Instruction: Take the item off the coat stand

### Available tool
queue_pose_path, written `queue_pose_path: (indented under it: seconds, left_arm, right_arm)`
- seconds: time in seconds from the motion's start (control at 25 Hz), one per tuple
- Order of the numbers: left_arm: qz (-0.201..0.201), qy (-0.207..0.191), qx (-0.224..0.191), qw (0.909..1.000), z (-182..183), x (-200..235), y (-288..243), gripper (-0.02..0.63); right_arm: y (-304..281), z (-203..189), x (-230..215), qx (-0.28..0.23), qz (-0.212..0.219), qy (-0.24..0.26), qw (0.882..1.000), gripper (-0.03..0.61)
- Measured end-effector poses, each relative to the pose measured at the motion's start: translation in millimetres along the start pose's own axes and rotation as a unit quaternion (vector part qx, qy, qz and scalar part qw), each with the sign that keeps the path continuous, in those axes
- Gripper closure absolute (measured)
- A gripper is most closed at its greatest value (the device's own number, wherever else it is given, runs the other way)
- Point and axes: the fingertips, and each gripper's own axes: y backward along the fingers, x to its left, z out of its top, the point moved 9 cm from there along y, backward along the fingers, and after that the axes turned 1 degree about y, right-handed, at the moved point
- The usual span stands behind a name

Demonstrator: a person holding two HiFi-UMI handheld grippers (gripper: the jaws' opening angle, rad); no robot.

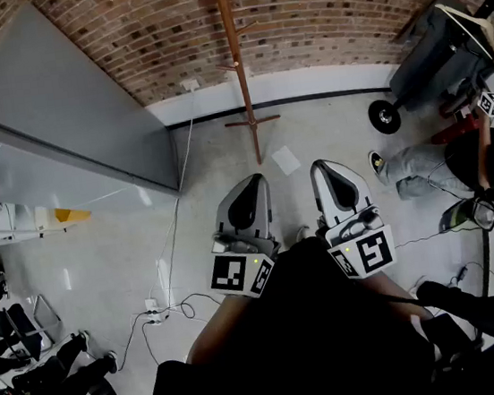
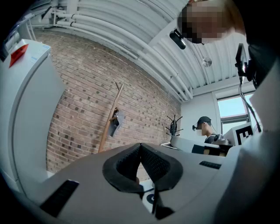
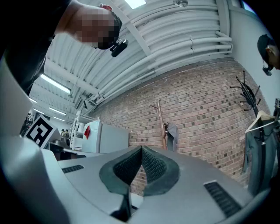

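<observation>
Opposite coat stand (image 1: 235, 67), both grippers (image 1: 254, 182) (image 1: 322, 167), jaws closed

Reddish brick wall (image 1: 341, 17), brown coat stand (image 1: 235, 58), grey item (image 3: 173, 136)

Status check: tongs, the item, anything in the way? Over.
Left tongs and right tongs shut, empty. Grey item hangs on coat stand, untouched. Paper sheet on floor by its foot.

Floor (image 1: 109, 246): coat stand (image 1: 236, 67), paper (image 1: 285, 160), cables (image 1: 168, 313)
</observation>
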Motion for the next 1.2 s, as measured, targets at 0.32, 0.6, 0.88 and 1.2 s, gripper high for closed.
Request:
queue_pose_path:
  seconds: [0.32,0.6,0.88,1.2]
  left_arm:
    - [0.008,-0.008,0.012,0.9999,-8.0,-5.6,-21.2,0.597]
    - [0.021,-0.015,0.038,0.9989,-23.1,-23.6,-39.3,0.597]
    - [0.053,-0.016,0.023,0.9982,-29.6,-31.3,-53.6,0.597]
    - [0.1,-0.022,0.027,0.9944,-42.4,-39.5,-60.4,0.597]
  right_arm:
    - [0.0,-6.2,-25.2,0.0,-0.012,-0.012,1.0,0.563]
    - [19.1,-6.3,-59.0,-0.006,-0.008,-0.017,1.0,0.563]
    - [24.5,-7.2,-89.4,0.023,0.0,0.049,0.999,0.561]
    - [21.8,-20.5,-109.4,0.012,0.047,0.001,0.999,0.561]
